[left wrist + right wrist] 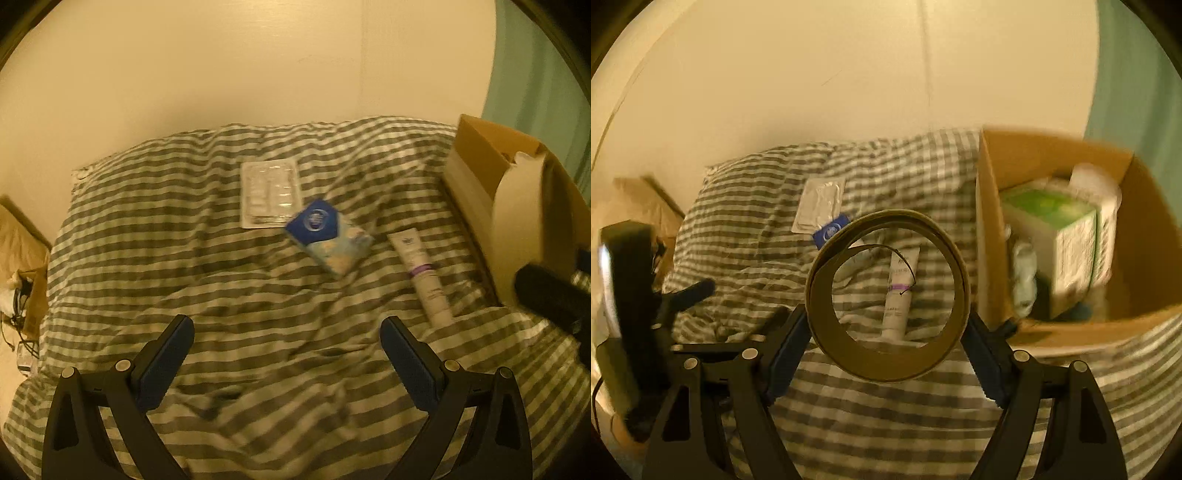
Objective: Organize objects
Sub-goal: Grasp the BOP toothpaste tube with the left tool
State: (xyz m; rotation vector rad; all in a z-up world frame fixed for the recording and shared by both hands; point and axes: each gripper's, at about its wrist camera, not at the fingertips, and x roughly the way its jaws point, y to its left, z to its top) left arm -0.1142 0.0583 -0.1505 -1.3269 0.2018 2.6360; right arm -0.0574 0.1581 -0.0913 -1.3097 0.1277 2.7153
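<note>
Tape roll (886, 295) ×1, right jaws pinching it | left jaws spread | bed: tube (421, 273) ×1, packets ×2

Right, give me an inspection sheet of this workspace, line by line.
Surface: striped bedcover, rumpled.
Job's things: tape roll in the right gripper; white tube, blue packet and clear blister pack lying on the cover; cardboard box at right holding a green carton.
Clutter: brown box at far left.
Grippers: left gripper open, holding nothing; right shut on the roll.
Cables: dark cords beside the bed, left.
Surroundings: cream wall, green curtain.
</note>
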